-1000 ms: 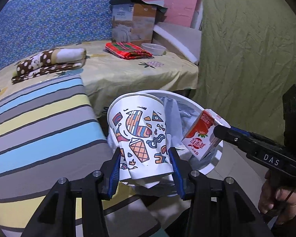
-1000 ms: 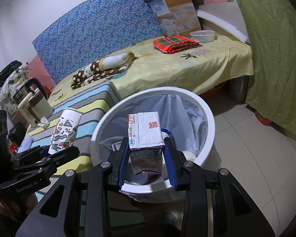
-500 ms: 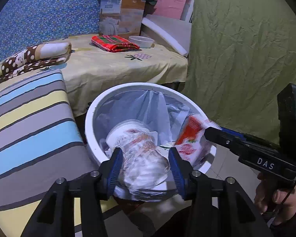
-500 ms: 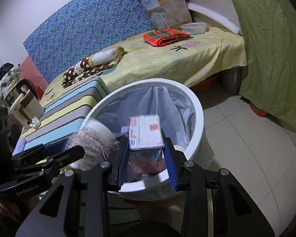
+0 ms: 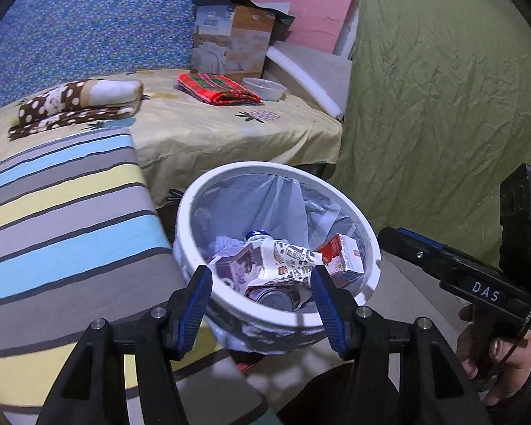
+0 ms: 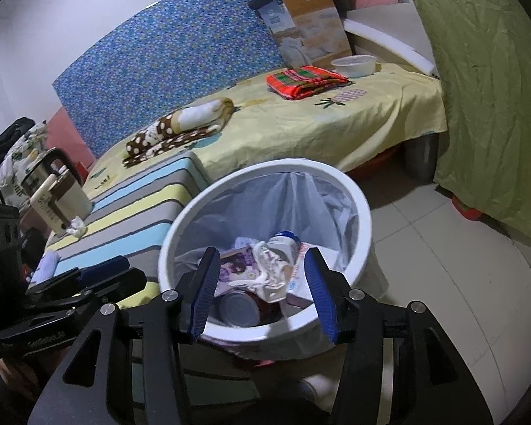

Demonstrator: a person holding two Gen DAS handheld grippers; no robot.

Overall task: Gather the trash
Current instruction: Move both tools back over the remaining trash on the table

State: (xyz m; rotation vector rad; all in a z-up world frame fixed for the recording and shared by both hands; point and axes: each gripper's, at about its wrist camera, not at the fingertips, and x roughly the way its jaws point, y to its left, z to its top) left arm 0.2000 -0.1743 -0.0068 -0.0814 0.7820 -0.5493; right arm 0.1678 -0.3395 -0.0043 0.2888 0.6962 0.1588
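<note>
Both my claws hang just above the near rim of the white bin (image 5: pixel 180 233), angled down so anything let go falls inside. My left claw (image 5: pixel 262 292) and right claw (image 6: pixel 262 287) are each spreading wider with nothing between the jaws. The patterned cup (image 5: pixel 293 258) and red carton (image 5: pixel 343 255) lie inside the bin on other trash; a crumpled tissue (image 6: pixel 76 226) waits on the striped bench (image 5: pixel 63 212) left of the bin.

Dim, cool indoor light fell evenly with soft shadows, both fisheye views bowed and vignetted black at corners, sharp overall, faint glare on the white round plastic bin rim (image 5: pixel 180 223).
</note>
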